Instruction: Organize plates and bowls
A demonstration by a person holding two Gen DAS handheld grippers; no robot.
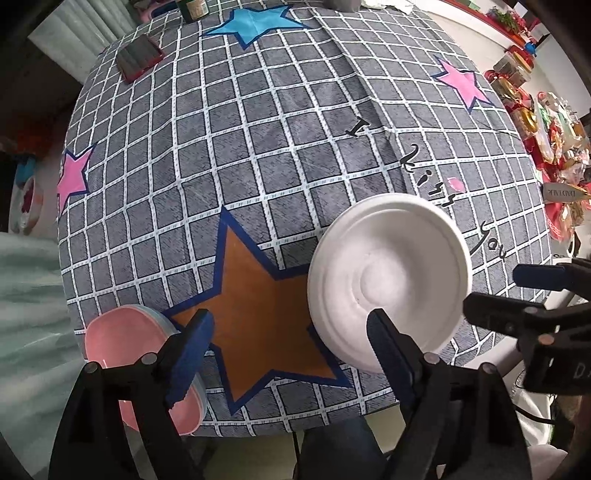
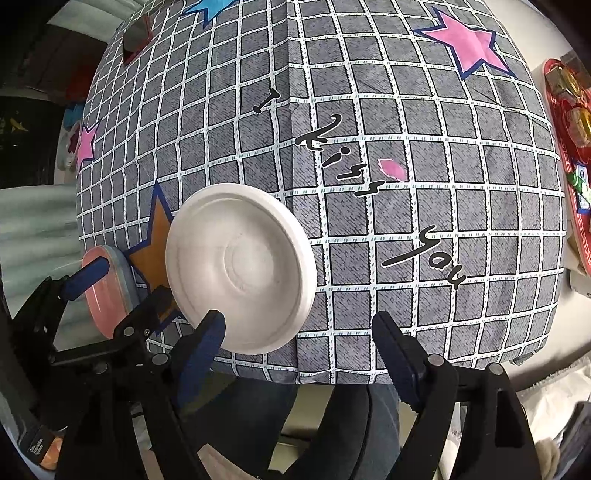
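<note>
A stack of white bowls (image 1: 388,280) sits near the table's front edge; it also shows in the right wrist view (image 2: 240,266). A stack of pink plates (image 1: 125,343) lies at the front left corner, seen too in the right wrist view (image 2: 107,291). My left gripper (image 1: 288,347) is open and empty, its fingers straddling the orange star between plates and bowls. My right gripper (image 2: 299,347) is open and empty at the front edge, its left finger (image 2: 207,339) just in front of the bowls.
The table carries a grey checked cloth (image 1: 258,147) with stars. A red-cased phone (image 1: 138,57) and a dark bottle (image 1: 192,9) lie at the far side. A red tray with sweets (image 2: 569,122) stands to the right, off the table.
</note>
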